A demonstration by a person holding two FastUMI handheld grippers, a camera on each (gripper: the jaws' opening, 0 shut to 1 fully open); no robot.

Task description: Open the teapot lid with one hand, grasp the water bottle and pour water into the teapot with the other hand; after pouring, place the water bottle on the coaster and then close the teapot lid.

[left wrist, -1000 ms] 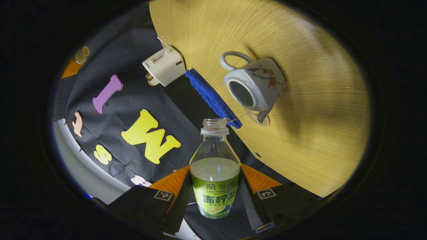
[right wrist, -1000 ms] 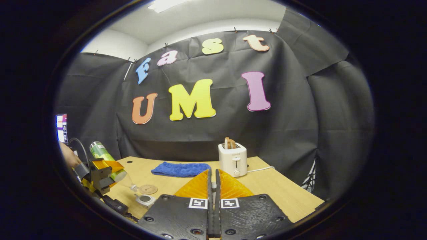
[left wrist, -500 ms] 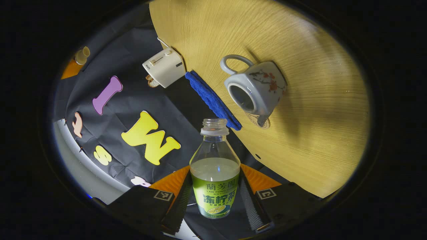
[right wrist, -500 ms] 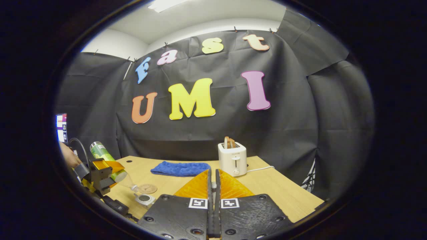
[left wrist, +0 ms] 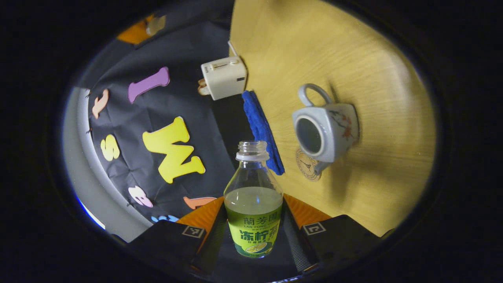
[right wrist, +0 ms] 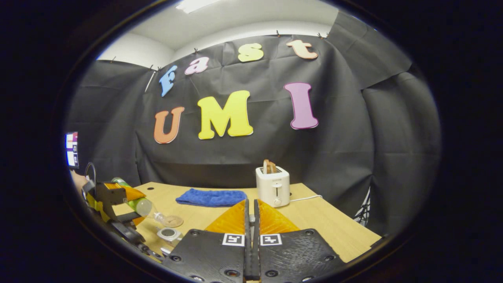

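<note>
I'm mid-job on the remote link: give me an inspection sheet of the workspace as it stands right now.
Surface: light wooden table, dry where visible.
Job's things: white flowered ceramic teapot with its lid off; clear green-labelled water bottle, uncapped, part full, tilted toward the teapot; round brown coaster beside the teapot, bare.
Clutter: folded blue cloth; white toaster holding toast.
Grippers: left gripper grips the bottle's labelled body; right gripper has its fingers pressed together; anything between them is hidden.
Cables: white cord runs from the toaster.
Surroundings: black cloth wall; a hand behind the left gripper.
</note>
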